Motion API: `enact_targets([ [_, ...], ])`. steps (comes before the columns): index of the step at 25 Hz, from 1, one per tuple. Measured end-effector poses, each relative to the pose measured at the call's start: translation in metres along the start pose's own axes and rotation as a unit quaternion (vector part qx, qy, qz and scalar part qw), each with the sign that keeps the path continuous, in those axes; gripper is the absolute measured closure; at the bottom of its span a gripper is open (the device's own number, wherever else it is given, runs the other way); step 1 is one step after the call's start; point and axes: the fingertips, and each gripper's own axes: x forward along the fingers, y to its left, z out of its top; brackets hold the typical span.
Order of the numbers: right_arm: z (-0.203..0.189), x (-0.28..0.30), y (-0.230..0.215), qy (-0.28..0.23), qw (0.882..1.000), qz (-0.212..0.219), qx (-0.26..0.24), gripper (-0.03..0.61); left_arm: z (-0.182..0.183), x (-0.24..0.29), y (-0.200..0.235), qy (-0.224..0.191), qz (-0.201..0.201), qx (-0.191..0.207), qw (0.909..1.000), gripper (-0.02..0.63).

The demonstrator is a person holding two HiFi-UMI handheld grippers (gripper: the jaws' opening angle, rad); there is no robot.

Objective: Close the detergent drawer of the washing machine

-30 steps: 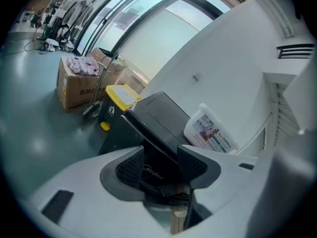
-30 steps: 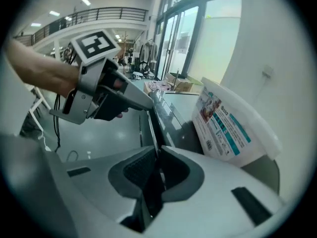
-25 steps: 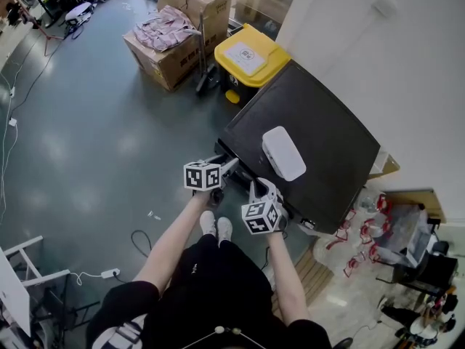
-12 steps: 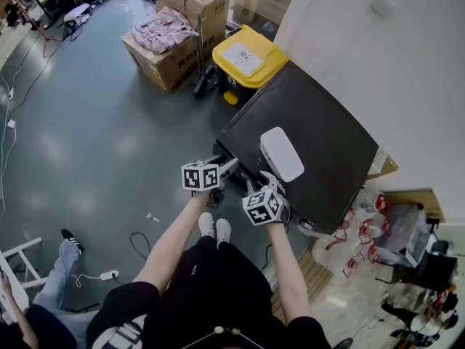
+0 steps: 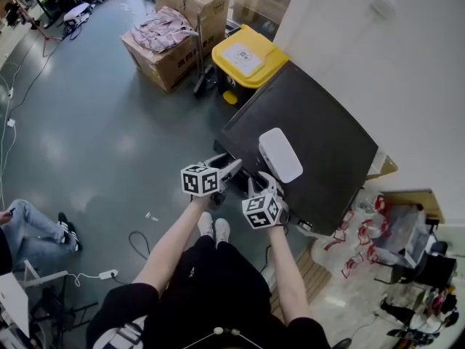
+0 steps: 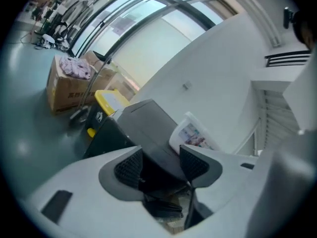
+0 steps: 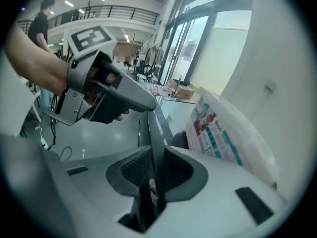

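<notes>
Head view: a person stood at the front of a dark washing machine [image 5: 312, 144], seen from above, arms out with a tool in each hand. A white detergent container [image 5: 280, 153] lay flat on the machine's lid. Past the machine stood a yellow-lidded bin [image 5: 247, 57] and an open cardboard box [image 5: 171, 60] with pink clothes [image 5: 166, 27] on top. The left hand-held gripper [image 5: 231, 166] and the right hand-held gripper [image 5: 263, 185] were both at the machine's front top edge, close beside each other. The detergent drawer [image 5: 244, 173] sat along that edge between them. How far out it stood could not be made out from there.

Left gripper view: the two jaws were spread wide with nothing between them. Beyond the gap showed the machine's dark lid and the white container, with the bin and box further off to the left.

Right gripper view: the jaws were drawn in close on a thin dark panel running straight away from the camera, apparently the drawer's front seen edge-on. The left tool, held in a bare hand [image 7: 42, 66], had its tip at the far end of that panel. The container's printed label showed on the right.
</notes>
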Motion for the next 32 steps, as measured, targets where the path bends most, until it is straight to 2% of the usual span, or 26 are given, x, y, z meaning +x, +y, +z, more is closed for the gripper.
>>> enact_targets([
  [2, 0.018, -0.024, -0.012, -0.075, 0.995, -0.014, 0.058, 0.572, 0.021, -0.018, -0.026, -0.047, -0.042, 0.046, 0.9970, 0.475],
  [4, 0.043, -0.056, -0.028, -0.165, 0.978, -0.026, 0.123, 0.572, 0.049, -0.038, -0.059, -0.092, -0.062, 0.127, 0.9856, 0.503],
  [6, 0.066, -0.088, -0.040, -0.236, 0.957, -0.022, 0.168, 0.574, 0.069, -0.060, -0.096, -0.116, -0.066, 0.227, 0.9647, 0.520],
  [8, 0.088, -0.115, -0.048, -0.285, 0.940, -0.019, 0.185, 0.574, 0.081, -0.083, -0.131, -0.128, -0.064, 0.315, 0.9383, 0.557],
  [10, 0.110, -0.140, -0.053, -0.325, 0.927, -0.023, 0.185, 0.574, 0.092, -0.104, -0.159, -0.146, -0.055, 0.370, 0.9160, 0.580],
  [11, 0.120, -0.152, -0.054, -0.341, 0.921, -0.023, 0.184, 0.574, 0.096, -0.115, -0.170, -0.158, -0.049, 0.382, 0.9094, 0.589],
  [13, 0.136, -0.173, -0.051, -0.364, 0.914, -0.017, 0.177, 0.574, 0.101, -0.134, -0.184, -0.180, -0.041, 0.378, 0.9074, 0.596],
  [17, 0.157, -0.198, -0.038, -0.378, 0.917, -0.010, 0.125, 0.575, 0.104, -0.161, -0.193, -0.203, -0.015, 0.345, 0.9162, 0.606],
  [18, 0.158, -0.202, -0.036, -0.379, 0.917, -0.004, 0.125, 0.575, 0.102, -0.165, -0.195, -0.204, -0.006, 0.348, 0.9152, 0.607],
  [22, 0.155, -0.218, -0.035, -0.386, 0.906, 0.025, 0.174, 0.575, 0.097, -0.179, -0.200, -0.200, 0.015, 0.352, 0.9144, 0.607],
  [25, 0.154, -0.228, -0.041, -0.383, 0.909, 0.012, 0.166, 0.577, 0.096, -0.189, -0.206, -0.207, 0.008, 0.362, 0.9090, 0.607],
  [28, 0.156, -0.238, -0.046, -0.390, 0.906, 0.009, 0.167, 0.577, 0.097, -0.194, -0.208, -0.214, 0.009, 0.371, 0.9034, 0.607],
  [32, 0.158, -0.246, -0.042, -0.390, 0.908, 0.007, 0.155, 0.577, 0.102, -0.200, -0.209, -0.218, 0.009, 0.365, 0.9053, 0.607],
])
